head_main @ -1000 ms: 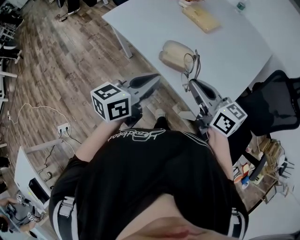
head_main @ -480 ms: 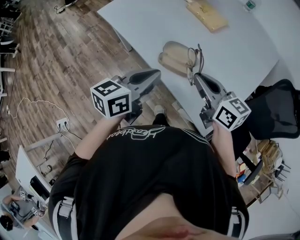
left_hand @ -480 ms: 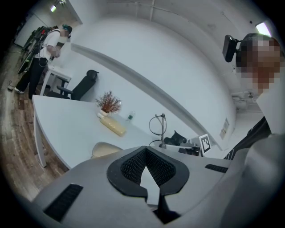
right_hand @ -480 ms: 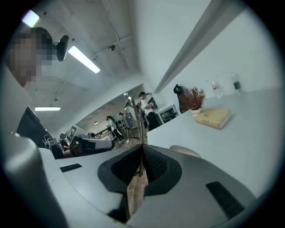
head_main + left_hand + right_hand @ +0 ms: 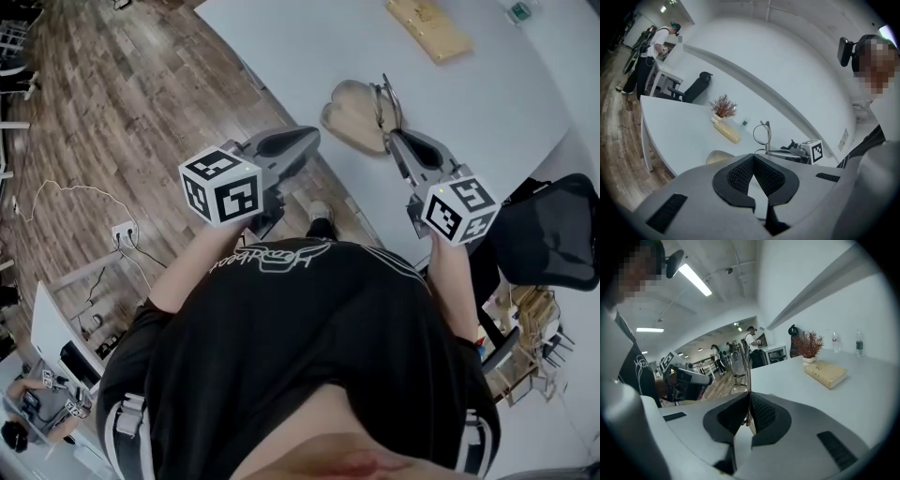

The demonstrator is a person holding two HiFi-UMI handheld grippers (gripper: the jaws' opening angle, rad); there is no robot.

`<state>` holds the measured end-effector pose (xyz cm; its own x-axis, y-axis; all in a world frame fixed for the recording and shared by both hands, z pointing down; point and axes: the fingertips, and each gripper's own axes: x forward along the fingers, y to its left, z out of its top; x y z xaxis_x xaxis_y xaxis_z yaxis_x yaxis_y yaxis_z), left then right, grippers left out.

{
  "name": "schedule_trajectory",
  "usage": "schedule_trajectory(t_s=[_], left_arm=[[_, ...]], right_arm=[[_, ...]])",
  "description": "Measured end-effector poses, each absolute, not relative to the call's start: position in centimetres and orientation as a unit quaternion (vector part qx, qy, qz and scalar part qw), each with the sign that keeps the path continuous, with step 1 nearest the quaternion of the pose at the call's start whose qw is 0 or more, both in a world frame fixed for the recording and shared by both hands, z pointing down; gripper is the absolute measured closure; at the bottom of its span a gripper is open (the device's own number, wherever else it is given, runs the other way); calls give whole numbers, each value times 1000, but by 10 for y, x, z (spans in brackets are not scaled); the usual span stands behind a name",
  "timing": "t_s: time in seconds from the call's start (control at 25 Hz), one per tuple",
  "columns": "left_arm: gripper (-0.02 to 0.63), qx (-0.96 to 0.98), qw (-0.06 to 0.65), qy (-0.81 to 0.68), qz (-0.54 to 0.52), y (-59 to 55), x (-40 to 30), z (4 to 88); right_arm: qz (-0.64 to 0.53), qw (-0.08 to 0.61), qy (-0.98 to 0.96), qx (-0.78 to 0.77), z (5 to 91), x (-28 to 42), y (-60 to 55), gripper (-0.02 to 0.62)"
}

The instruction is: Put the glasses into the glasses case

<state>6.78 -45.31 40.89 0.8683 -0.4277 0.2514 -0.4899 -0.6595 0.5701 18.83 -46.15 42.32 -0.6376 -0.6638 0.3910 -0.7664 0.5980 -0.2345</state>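
Top centre of the head view, the glasses are clamped by the right gripper — beside the glasses case. The left gripper is closed — empty.

The tabletop lies bare to the left of the glasses case, so I see an open way in from my left tongs. The tan book lies well beyond the case. A black office chair crowds my right side, off the tabletop.

tan book lies on the white table.
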Motion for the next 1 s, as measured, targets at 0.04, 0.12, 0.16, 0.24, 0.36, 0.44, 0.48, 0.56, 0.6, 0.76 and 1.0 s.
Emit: schedule_trajectory(t_s=[0.04,0.12,0.16,0.24,0.36,0.44,0.48,0.56,0.6,0.76,1.0], left_arm=[[600,909,328,-254,48,-456,67,410],[600,907,331,-256,48,-460,65,413],[600,906,333,-258,48,-462,64,415],[600,903,337,-261,48,-465,62,418],[600,899,346,-264,47,-468,60,424],[600,897,351,-265,47,-470,59,427],[600,896,352,-265,48,-470,58,428],[600,895,353,-267,50,-469,55,428],[600,895,354,-268,50,-468,54,429],[600,892,357,-273,51,-466,48,432],[600,886,363,-284,48,-464,41,437]], right_arm=[[186,151,-882,406,429,189,-465,577],[177,189,-876,407,443,189,-472,577],[176,205,-873,406,450,189,-474,577],[174,235,-868,402,465,187,-477,577],[169,279,-860,393,487,185,-479,577],[170,302,-855,385,500,183,-481,577],[170,313,-853,381,506,182,-482,577],[170,336,-848,373,516,181,-483,577],[170,348,-845,367,522,180,-484,577],[170,397,-831,350,543,178,-488,577],[168,457,-806,336,563,179,-492,577]])
